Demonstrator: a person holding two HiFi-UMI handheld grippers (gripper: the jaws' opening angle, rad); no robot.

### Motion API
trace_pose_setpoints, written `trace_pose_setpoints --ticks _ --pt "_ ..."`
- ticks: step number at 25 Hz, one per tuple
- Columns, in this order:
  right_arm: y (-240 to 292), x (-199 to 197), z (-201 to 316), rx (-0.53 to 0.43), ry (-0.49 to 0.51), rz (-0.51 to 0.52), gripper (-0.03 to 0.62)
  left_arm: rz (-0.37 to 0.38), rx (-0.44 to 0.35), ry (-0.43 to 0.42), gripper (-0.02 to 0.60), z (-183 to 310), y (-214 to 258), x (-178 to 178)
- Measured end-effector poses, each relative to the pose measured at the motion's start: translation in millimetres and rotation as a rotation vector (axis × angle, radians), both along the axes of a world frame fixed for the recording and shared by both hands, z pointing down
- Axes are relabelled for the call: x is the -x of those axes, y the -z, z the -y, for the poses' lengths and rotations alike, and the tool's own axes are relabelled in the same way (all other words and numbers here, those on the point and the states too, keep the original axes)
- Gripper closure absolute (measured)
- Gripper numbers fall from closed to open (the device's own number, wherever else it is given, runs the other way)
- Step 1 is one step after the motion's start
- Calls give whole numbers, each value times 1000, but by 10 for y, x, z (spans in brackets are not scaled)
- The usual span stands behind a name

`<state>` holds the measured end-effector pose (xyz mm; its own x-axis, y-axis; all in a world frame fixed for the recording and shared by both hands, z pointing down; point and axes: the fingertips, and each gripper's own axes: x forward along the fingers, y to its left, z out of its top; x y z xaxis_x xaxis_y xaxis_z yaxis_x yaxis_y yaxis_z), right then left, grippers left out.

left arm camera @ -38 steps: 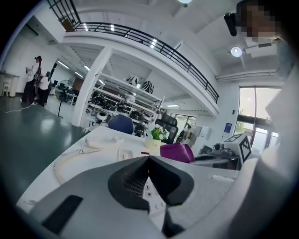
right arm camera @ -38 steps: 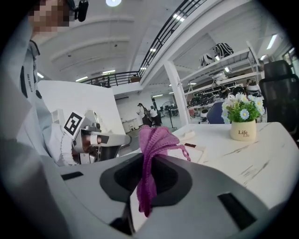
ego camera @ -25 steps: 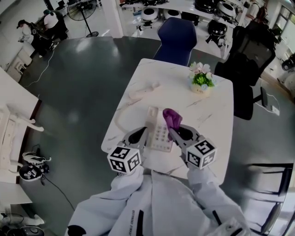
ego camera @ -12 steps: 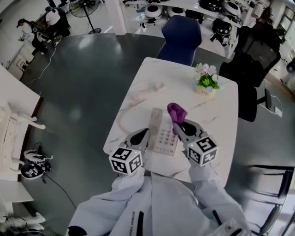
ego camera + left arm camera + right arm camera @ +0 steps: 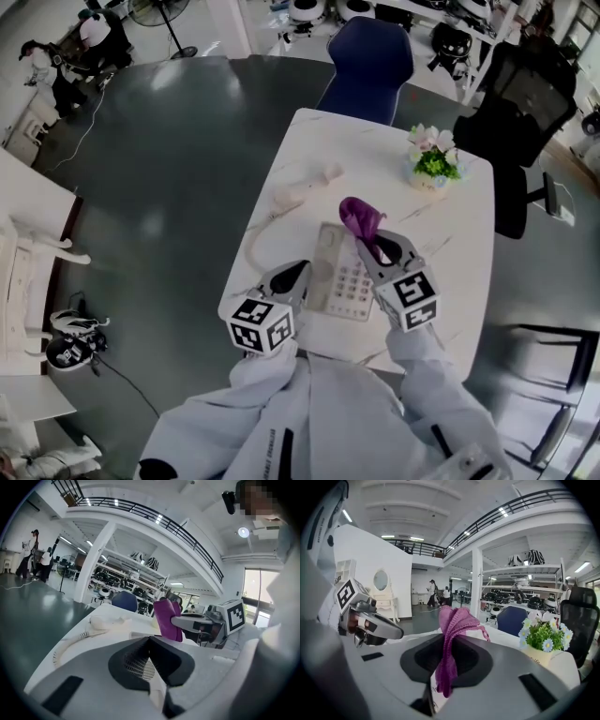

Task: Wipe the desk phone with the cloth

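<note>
I read the right gripper (image 5: 373, 246) as clamped on the purple cloth (image 5: 454, 620). In the right gripper view, the cloth runs down through the closed jaws and bunches above them. In the head view, the bunched end of the cloth sits over the far end of the desk phone (image 5: 342, 281). I cannot tell whether the cloth touches the phone.

The left gripper (image 5: 298, 272) has its jaws brought together. The left gripper view shows a pale sliver in the slit between them, and I cannot identify it. This gripper sits at the left edge of the phone base, with its tips just beside the casing.

The phone base lies near the person's edge of the white marble-patterned table (image 5: 450, 234), keypad up. The handset (image 5: 300, 190) lies off the cradle, farther out on the table to the left. A coiled cord (image 5: 251, 248) curves from the handset back toward the base.

A small pot of flowers (image 5: 433, 161) stands near the far right corner. A blue chair (image 5: 368, 61) stands at the far end of the table.
</note>
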<state>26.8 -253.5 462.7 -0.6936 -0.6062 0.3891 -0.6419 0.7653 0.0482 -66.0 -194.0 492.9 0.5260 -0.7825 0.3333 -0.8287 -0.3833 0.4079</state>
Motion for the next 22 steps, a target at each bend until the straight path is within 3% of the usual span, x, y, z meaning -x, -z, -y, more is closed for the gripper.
trace_pose_setpoints --ticks 8,22 --pt "-224 186 108 17 22 -85 557 -16 20 -28 583 117 -98 144" --pt "-647 398 73 170 25 -133 557 -47 59 -72 584 207 -245 285"
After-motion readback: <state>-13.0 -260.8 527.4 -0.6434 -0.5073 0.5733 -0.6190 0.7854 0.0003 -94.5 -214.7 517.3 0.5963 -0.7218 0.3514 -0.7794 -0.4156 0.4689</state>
